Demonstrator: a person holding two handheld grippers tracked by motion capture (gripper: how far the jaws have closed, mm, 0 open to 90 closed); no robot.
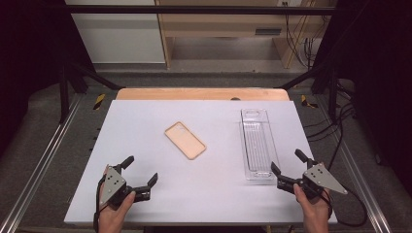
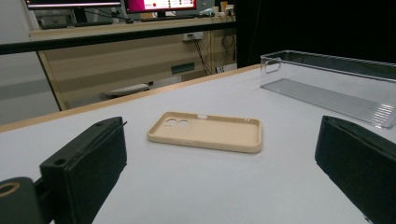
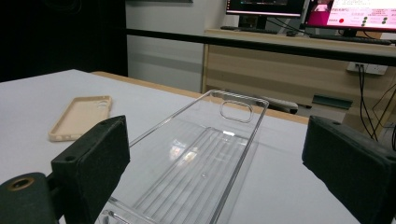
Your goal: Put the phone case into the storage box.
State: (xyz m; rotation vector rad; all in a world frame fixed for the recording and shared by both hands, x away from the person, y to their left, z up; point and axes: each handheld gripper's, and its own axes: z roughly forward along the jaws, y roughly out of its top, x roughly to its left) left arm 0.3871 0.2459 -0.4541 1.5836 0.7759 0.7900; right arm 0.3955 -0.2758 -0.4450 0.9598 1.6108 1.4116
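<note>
A beige phone case (image 1: 185, 140) lies flat near the middle of the white table (image 1: 145, 116), camera cutout toward the far left. A long clear plastic tray (image 1: 256, 144) lies to its right, lengthwise front to back and empty. My left gripper (image 1: 142, 172) rests open at the front left, jaws aimed at the phone case (image 2: 207, 131), well short of it. My right gripper (image 1: 288, 164) is open at the front right, just before the tray's near end. The tray (image 3: 196, 163) runs away between its jaws, with the case (image 3: 80, 117) off to the left.
The table's wooden far edge (image 1: 201, 93) borders a floor gap before a wooden bench (image 1: 218, 29). Black frame bars (image 1: 194, 8) cross overhead, rails run along both sides. Cables (image 1: 350, 121) trail off the right side.
</note>
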